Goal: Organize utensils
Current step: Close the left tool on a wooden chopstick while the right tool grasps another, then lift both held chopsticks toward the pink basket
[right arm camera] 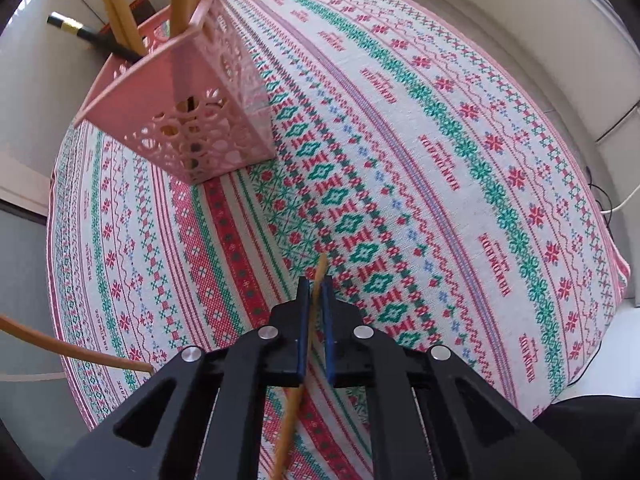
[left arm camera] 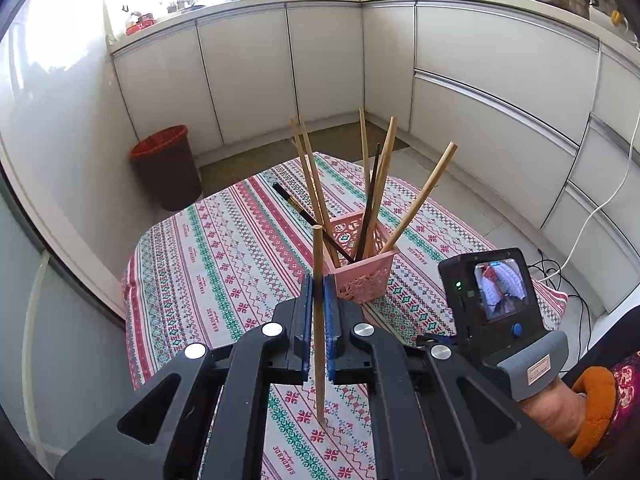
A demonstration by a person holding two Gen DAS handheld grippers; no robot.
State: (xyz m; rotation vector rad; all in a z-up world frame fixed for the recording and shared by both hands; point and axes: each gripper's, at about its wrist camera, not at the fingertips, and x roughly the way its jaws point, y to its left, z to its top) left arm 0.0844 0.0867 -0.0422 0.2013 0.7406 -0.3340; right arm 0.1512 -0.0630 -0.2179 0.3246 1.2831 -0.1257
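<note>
Wooden chopstick (left arm camera: 318,320) stands upright in the left gripper (left arm camera: 319,292), jaws pinched on it; the right gripper (right arm camera: 315,300) clamps another chopstick (right arm camera: 316,292); both wait near the pink basket (left arm camera: 362,276), so lifting above its rim and dropping in seems next.

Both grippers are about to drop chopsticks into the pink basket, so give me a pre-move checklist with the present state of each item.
1. Left gripper shut on its wooden chopstick: ok, held upright between the jaws.
2. Right gripper shut on a chopstick: ok, though it sits slanted in the jaws.
3. Pink basket standing upright on the tablecloth: ok.
4. Room in the basket: cannot tell; several chopsticks already fan out of it.
5. Black chopstick leaning far out over the rim: not ok, it could be knocked.
6. Left chopstick's lower tip clear of the cloth: cannot tell.
</note>
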